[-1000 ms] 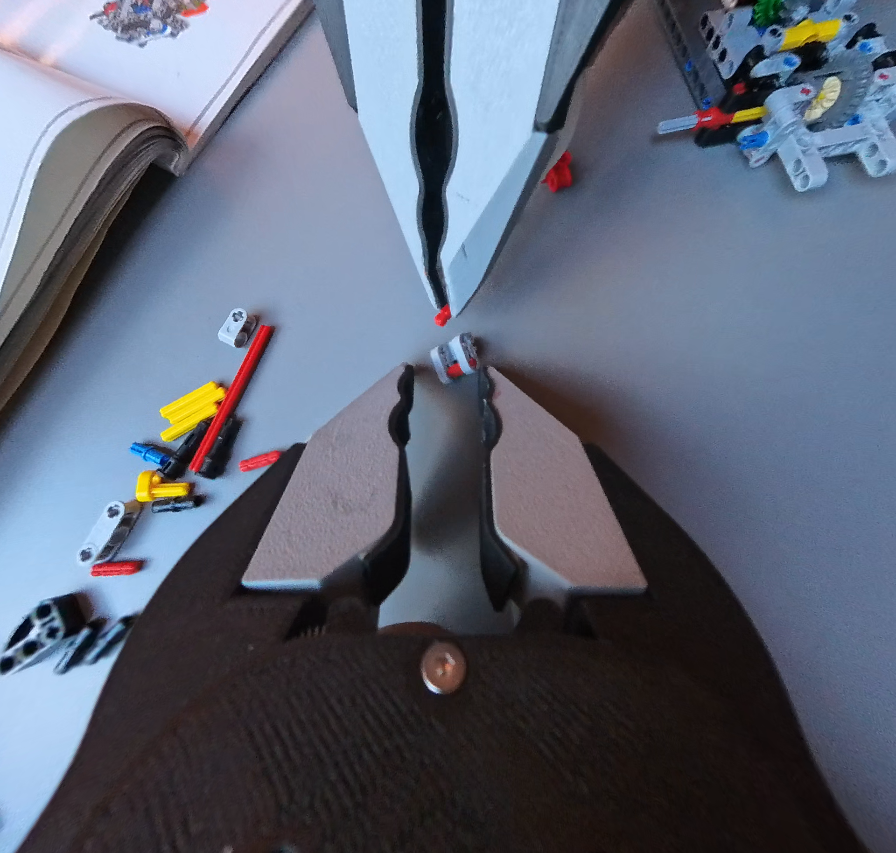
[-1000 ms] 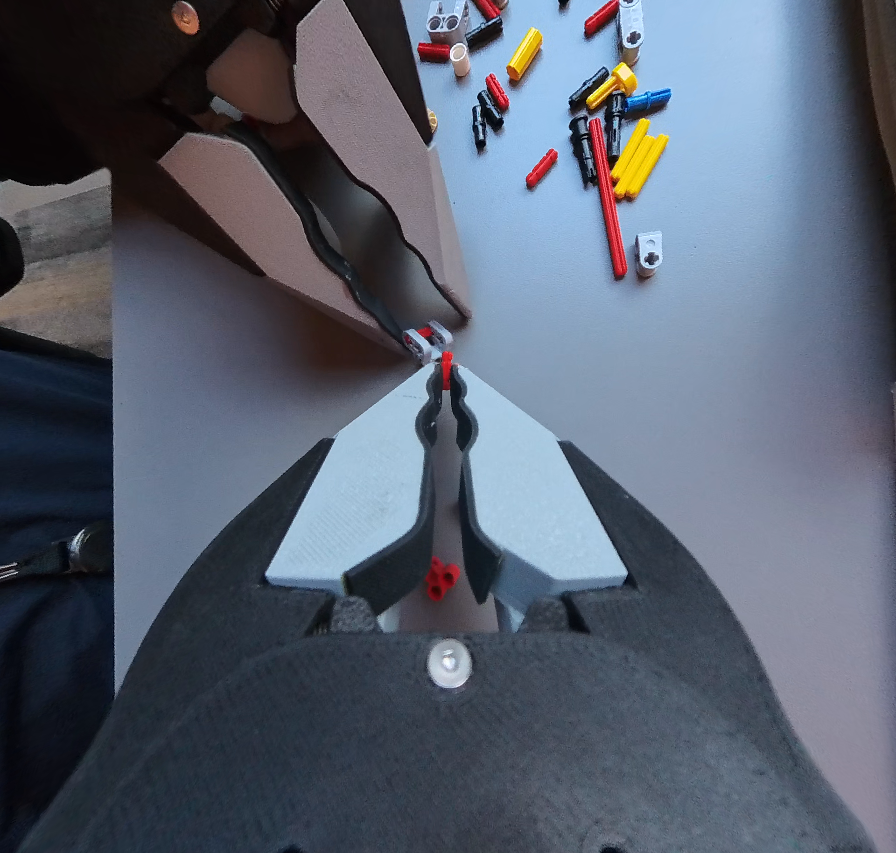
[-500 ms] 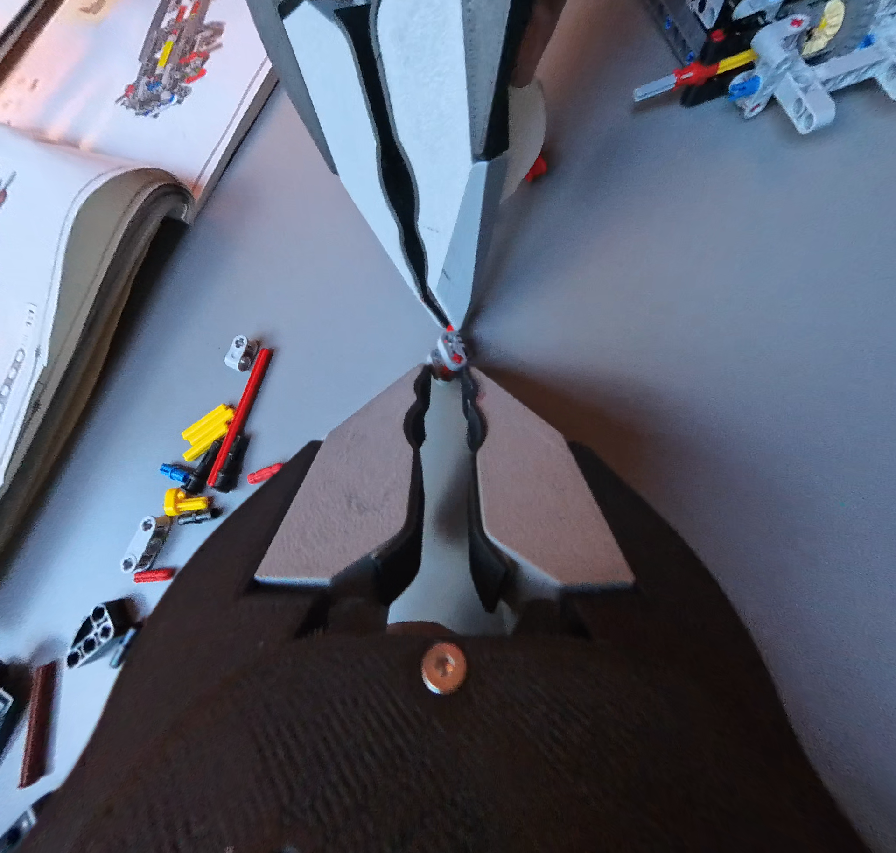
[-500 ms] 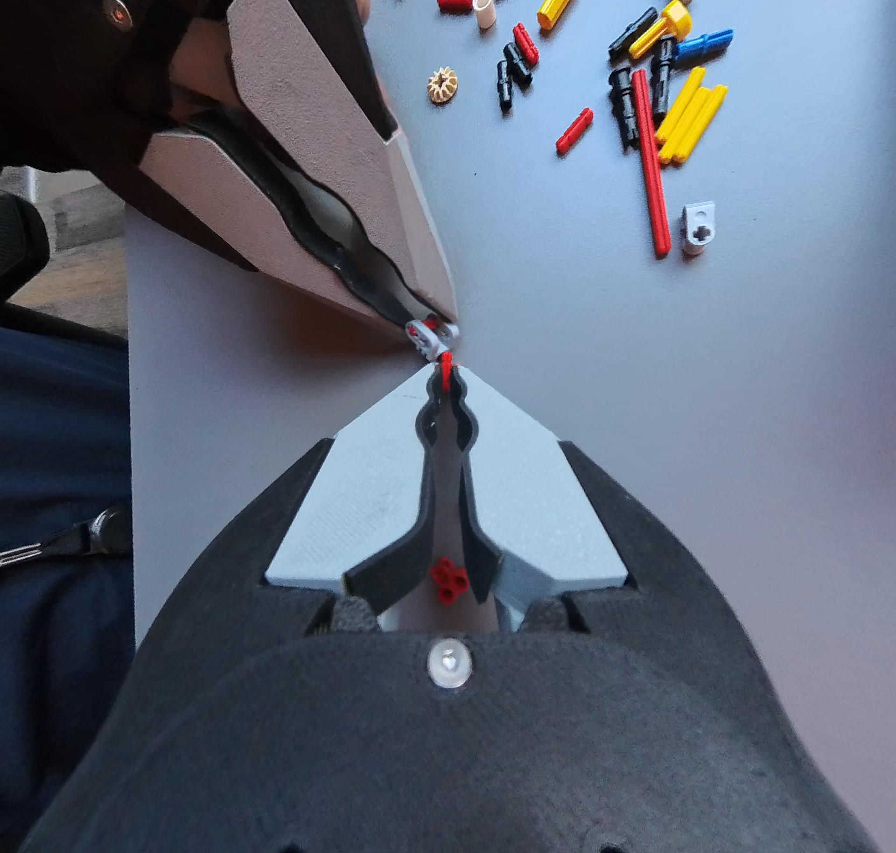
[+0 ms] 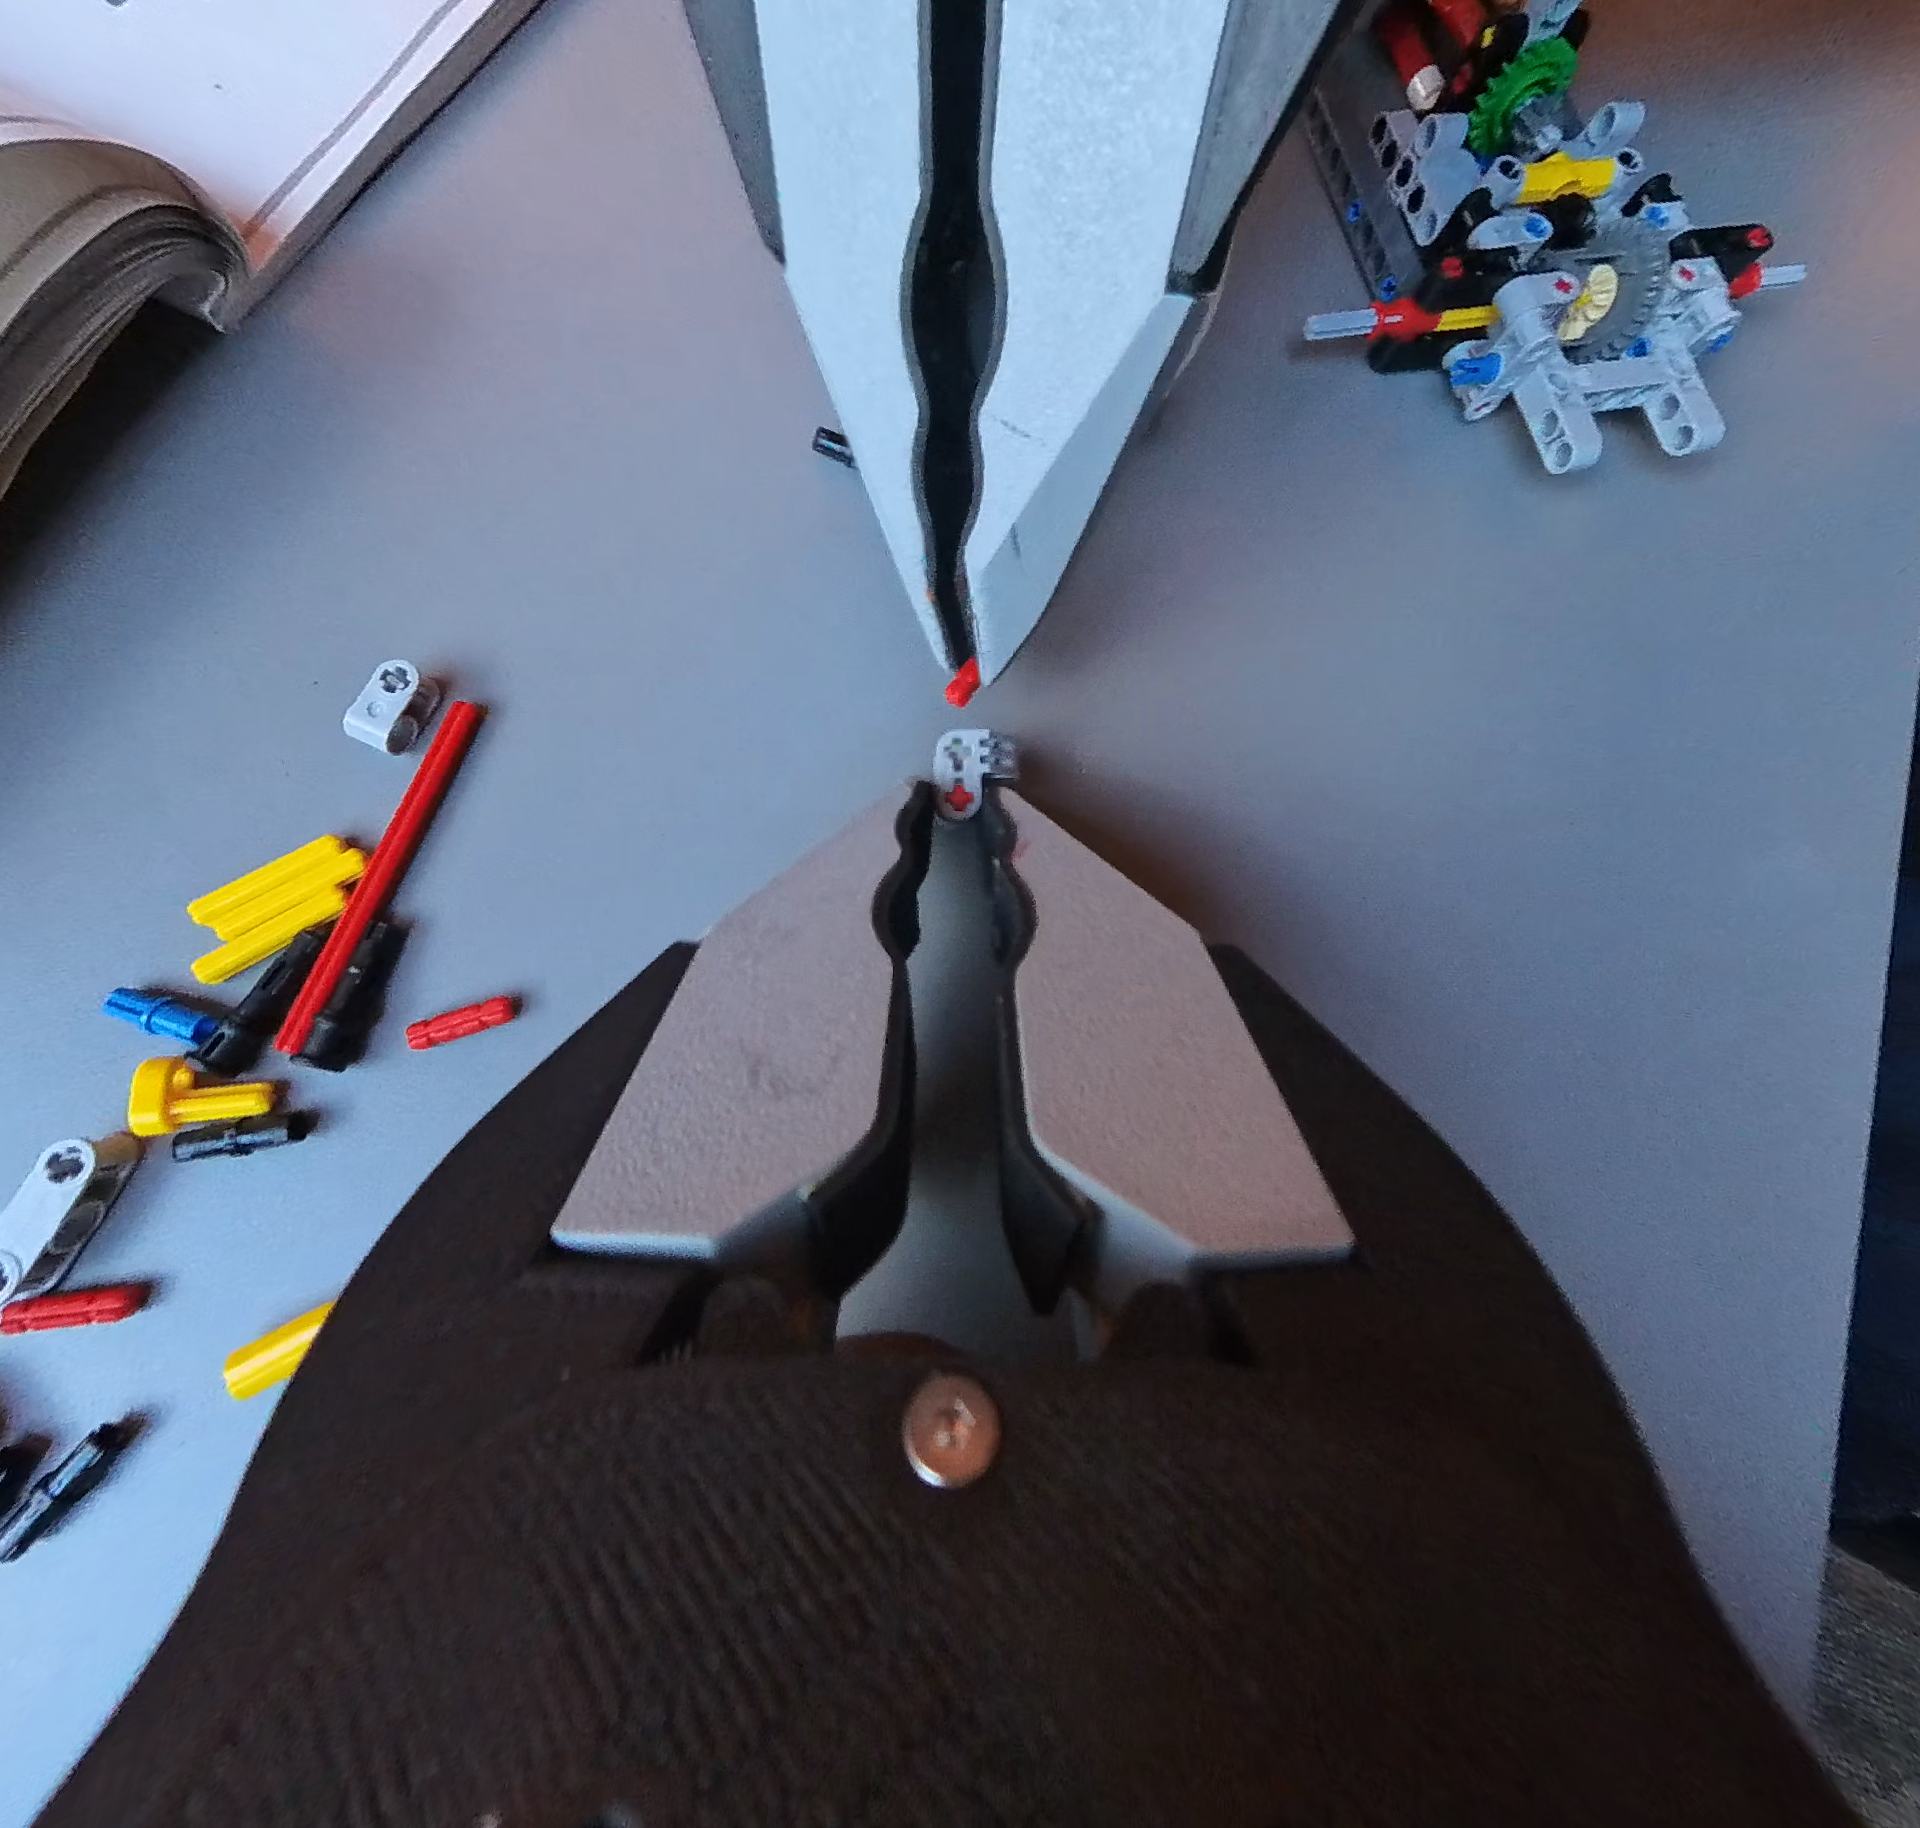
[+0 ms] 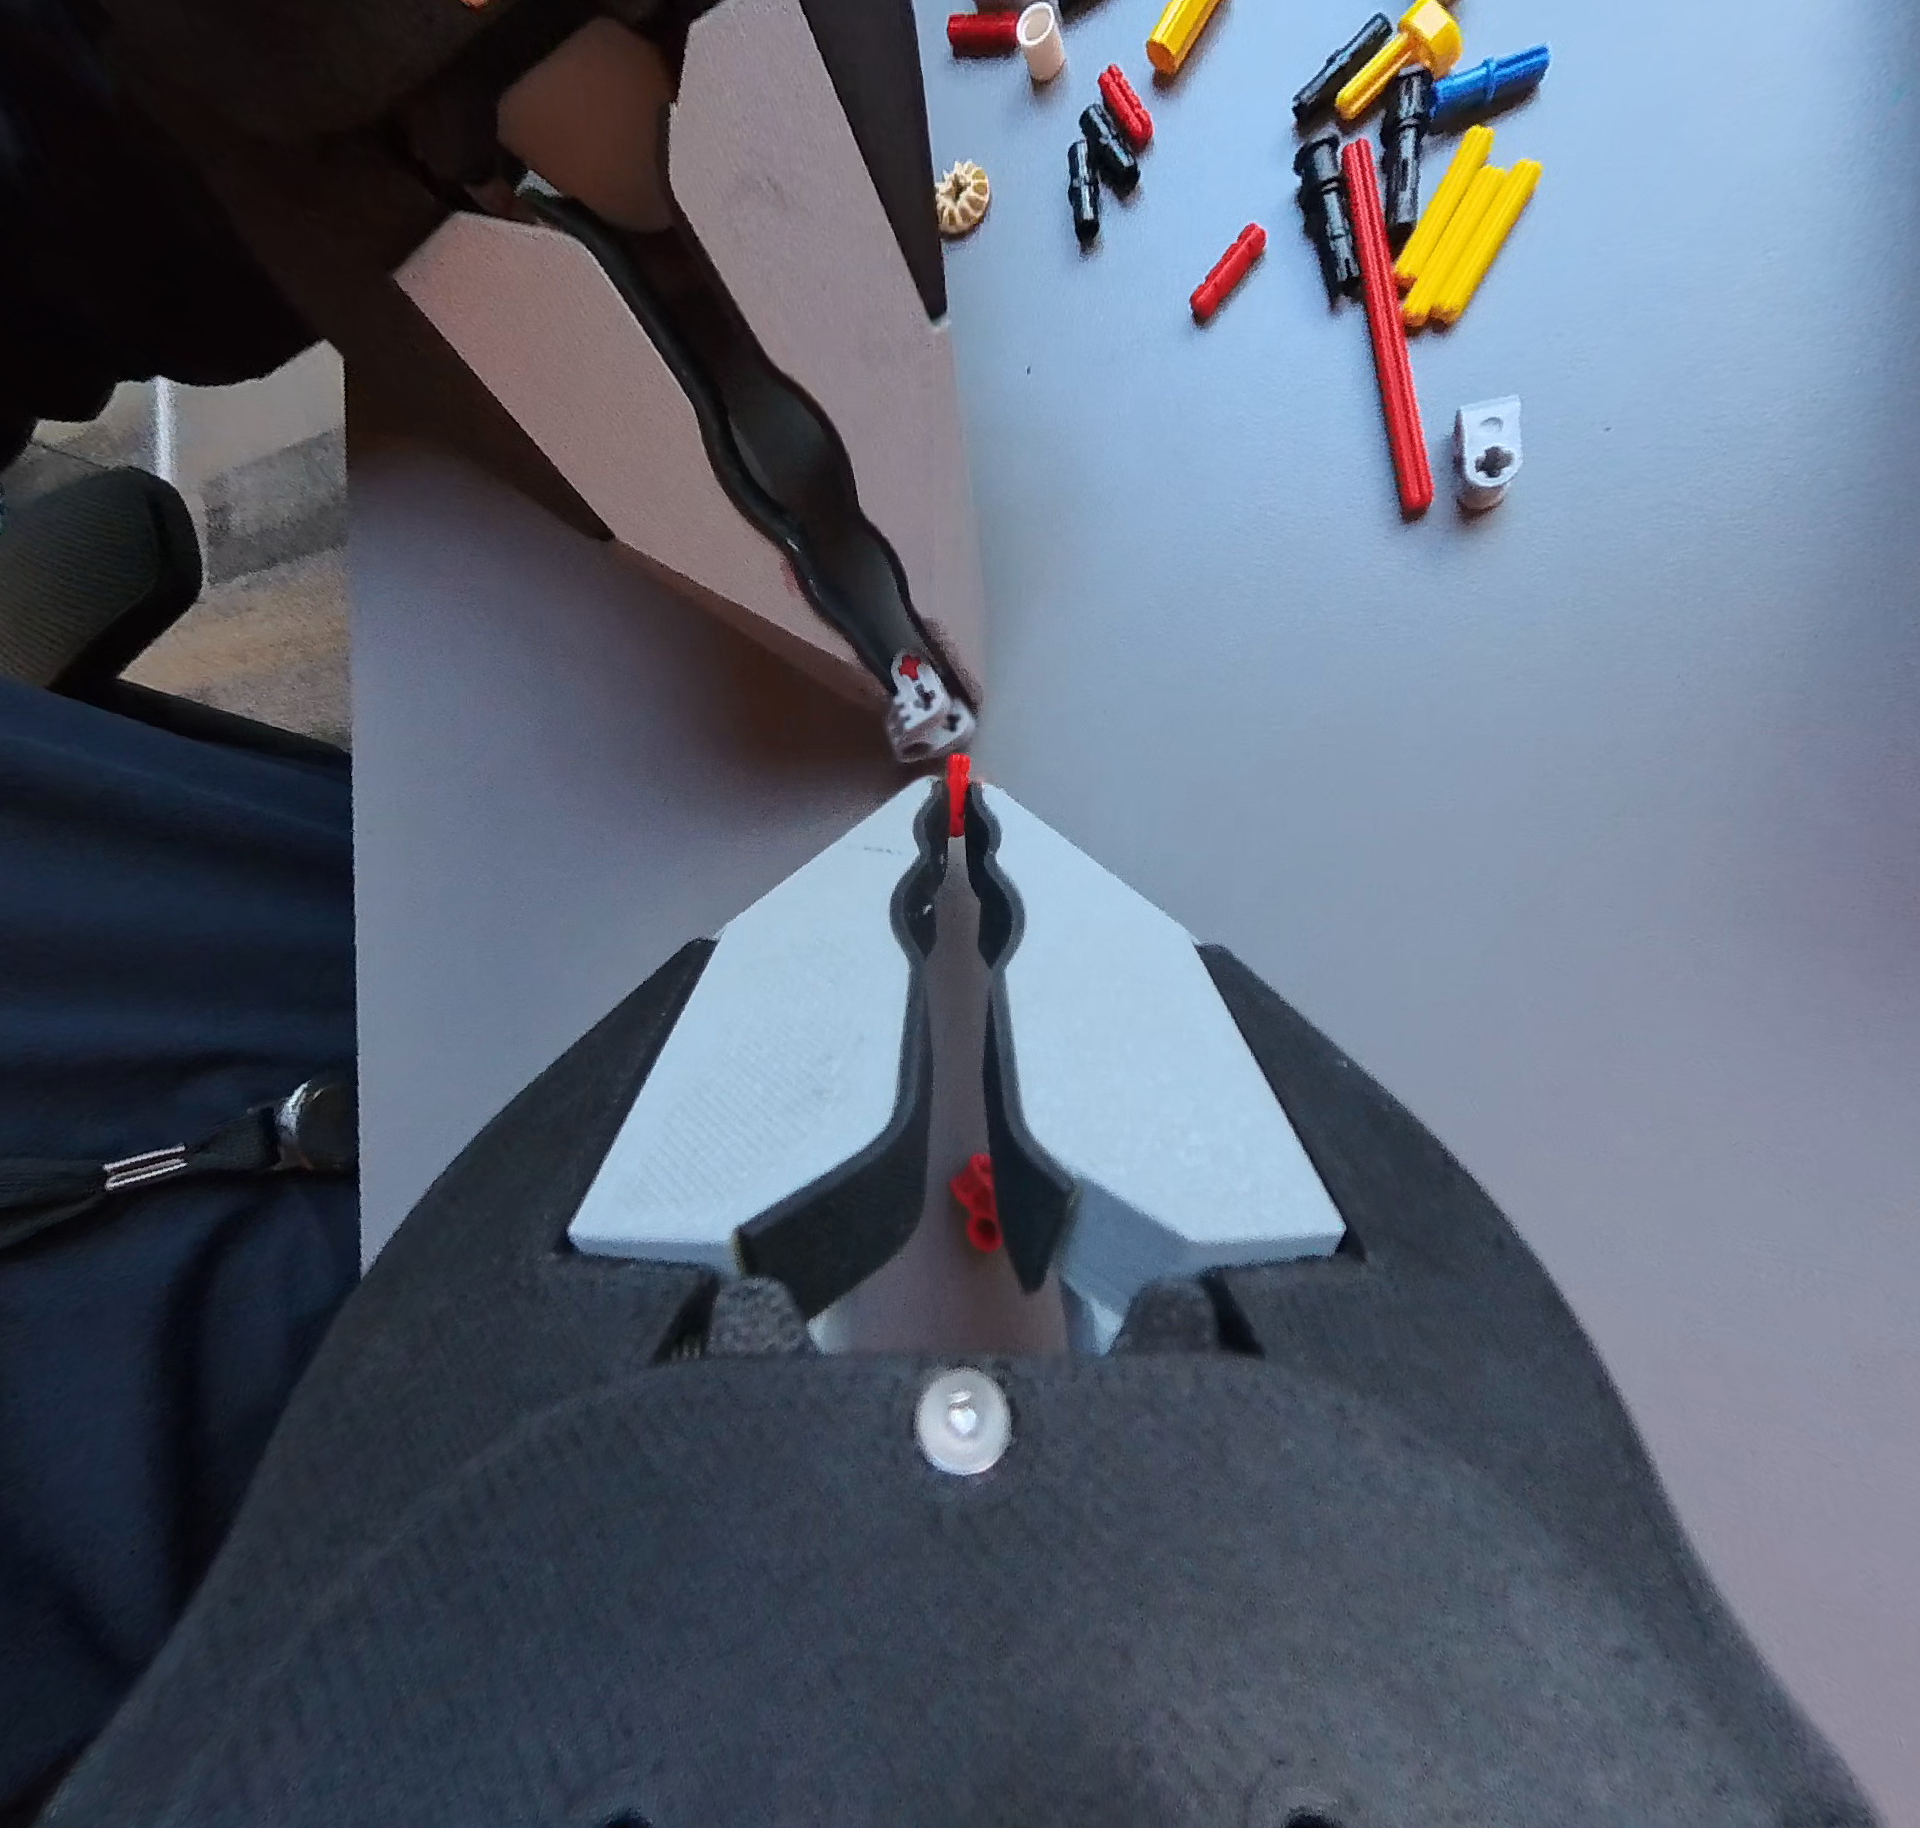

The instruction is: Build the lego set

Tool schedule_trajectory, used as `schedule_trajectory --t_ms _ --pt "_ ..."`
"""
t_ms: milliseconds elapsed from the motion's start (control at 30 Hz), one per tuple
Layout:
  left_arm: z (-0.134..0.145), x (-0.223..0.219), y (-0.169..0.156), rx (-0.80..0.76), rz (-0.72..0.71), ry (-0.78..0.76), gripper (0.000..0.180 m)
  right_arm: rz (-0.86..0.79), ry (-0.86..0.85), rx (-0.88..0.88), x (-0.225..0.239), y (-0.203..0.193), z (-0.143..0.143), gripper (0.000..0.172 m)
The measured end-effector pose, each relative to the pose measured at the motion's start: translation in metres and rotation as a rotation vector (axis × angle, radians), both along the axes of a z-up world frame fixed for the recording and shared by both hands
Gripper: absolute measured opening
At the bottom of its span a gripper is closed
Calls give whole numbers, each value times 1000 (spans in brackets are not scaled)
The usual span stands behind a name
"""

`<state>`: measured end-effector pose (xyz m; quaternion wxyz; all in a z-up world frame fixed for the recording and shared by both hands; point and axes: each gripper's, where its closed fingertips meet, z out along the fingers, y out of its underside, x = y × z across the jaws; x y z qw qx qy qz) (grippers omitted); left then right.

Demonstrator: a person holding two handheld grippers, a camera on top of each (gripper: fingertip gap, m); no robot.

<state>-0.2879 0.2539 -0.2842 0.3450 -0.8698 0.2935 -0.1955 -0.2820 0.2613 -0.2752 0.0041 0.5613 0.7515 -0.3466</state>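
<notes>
Left hand-held gripper (image 5: 961,802) pinches grey connector (image 5: 971,768) | right hand-held gripper (image 6: 956,802) pinches red pin (image 6: 956,786)

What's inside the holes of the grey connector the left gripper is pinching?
The grey connector in the left gripper has a red cross-shaped axle end filling one hole. The hole beside it looks empty; how deep the axle runs is hidden.

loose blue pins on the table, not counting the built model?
1. The blue pin lies in the parts pile left of the left gripper, next to a black pin by the long red axle. Others could be hidden beneath it.
</notes>
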Motion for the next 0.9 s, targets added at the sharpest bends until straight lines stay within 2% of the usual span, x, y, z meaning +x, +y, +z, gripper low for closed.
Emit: schedule_trajectory --t_ms 367,500,567,700,800,900 --pt "1 -4 -4 0 10 14 14 -8 9 26 1 3 0 0" --pt "6 -28 -8 60 63 170 21 -11 40 2 5 2 13 0" --pt "20 -25 -10 155 41 255 20 -13 44 -70 8 -2 22 0" --pt "47 9 -8 379 -91 384 16 -46 36 -315 7 -11 45 0" --pt "51 18 -2 452 -117 460 14 -66 -23 -487 11 -14 56 0" --pt "59 23 1 496 -116 438 13 -82 -65 -541 16 -14 54 0"
